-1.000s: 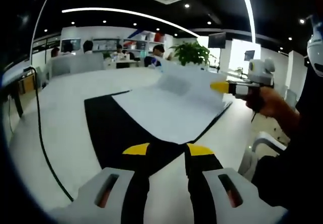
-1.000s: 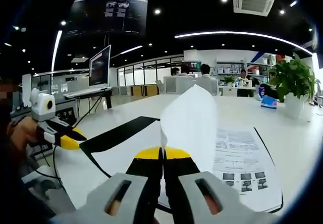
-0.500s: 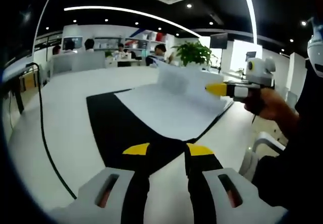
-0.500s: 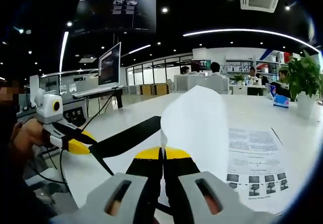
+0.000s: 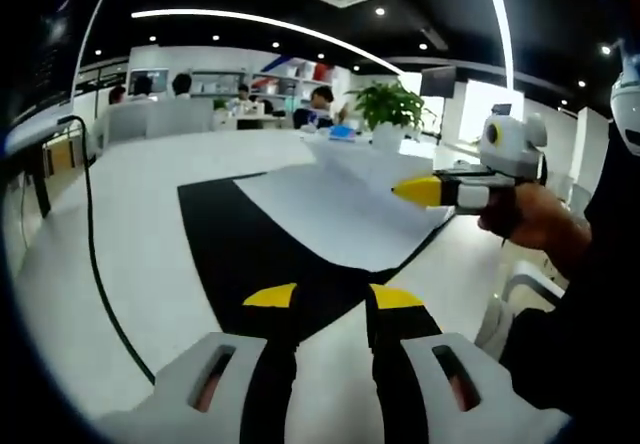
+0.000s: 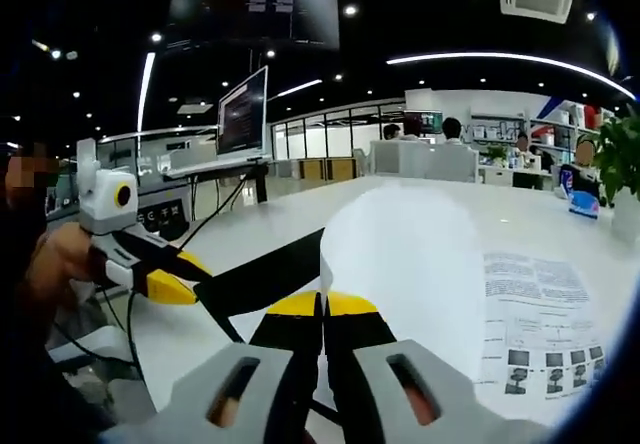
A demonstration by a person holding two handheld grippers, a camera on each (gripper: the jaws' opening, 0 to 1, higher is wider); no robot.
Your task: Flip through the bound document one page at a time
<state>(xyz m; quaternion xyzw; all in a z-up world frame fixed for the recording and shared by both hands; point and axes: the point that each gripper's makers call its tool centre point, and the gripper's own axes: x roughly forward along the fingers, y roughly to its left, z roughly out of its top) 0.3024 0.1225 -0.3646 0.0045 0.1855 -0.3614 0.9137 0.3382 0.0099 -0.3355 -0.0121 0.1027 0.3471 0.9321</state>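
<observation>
The bound document lies open on the white table, its black cover point(image 5: 235, 249) spread flat and a white page point(image 5: 335, 214) over it. My right gripper point(image 6: 322, 306) is shut on the edge of one white sheet point(image 6: 400, 264), which stands curved up off the printed page point(image 6: 540, 304). In the left gripper view the right gripper point(image 5: 425, 191) comes in from the right, held by a hand point(image 5: 530, 219). My left gripper point(image 5: 332, 299) hovers open over the cover's near corner, holding nothing. The left gripper point(image 6: 170, 279) also appears at the left of the right gripper view, jaws apart.
A black cable point(image 5: 95, 264) runs along the table's left side. A potted plant point(image 5: 385, 109) and a small blue object point(image 6: 583, 207) stand at the far end. A monitor point(image 6: 245, 114) sits on a side desk. People sit at desks in the background.
The right gripper has carried the lifted sheet further over toward the left gripper, and the sheet now sits lower in the left gripper view. The left gripper has stayed open in place.
</observation>
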